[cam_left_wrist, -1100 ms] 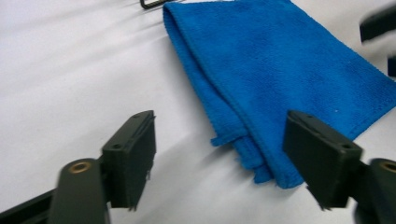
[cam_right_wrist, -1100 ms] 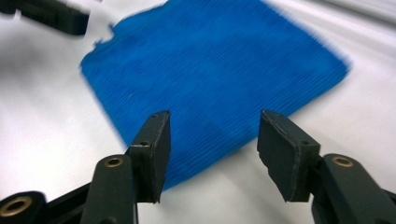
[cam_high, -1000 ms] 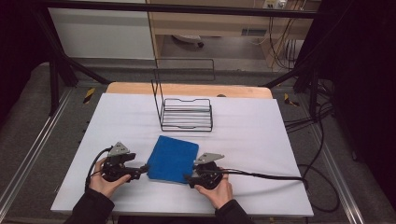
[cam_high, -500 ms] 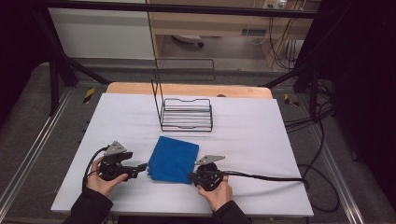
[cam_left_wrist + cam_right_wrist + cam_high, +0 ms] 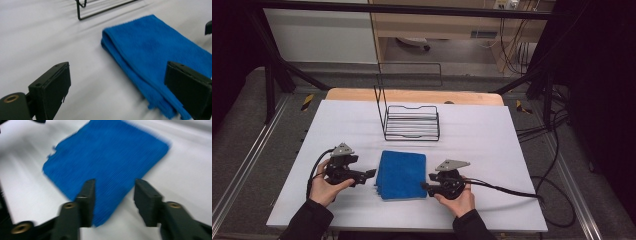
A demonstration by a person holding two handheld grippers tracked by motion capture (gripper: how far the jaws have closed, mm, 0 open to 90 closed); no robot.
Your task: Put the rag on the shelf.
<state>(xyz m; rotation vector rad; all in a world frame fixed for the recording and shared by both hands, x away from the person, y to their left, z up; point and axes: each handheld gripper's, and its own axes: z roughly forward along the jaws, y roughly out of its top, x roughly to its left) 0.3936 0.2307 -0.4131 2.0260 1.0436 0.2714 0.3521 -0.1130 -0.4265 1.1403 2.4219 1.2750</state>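
Currently the left claw (image 5: pixel 371 173) stands released, jaws spread wide and just opened further, with nothing between them; in the left gripper view the towel (image 5: pixel 160 57) lies ahead of and partly behind the right-hand jaw, untouched. The right claw (image 5: pixel 424 186) is also released, jaws partly apart after just opening, empty; in the right gripper view the towel's near corner sits under and beyond them, pads off the cloth. Each claw sits just beside one side edge of the towel (image 5: pixel 402 174), left and right, a placement that suits a two-sided pickup or fold. The towel is folded flat, blue, resting on the white surface (image 5: pixel 492 145) near the person's edge. Farther back, well apart from the towel, a wire rack (image 5: pixel 411 122) stands upright, probably where the towel is to go
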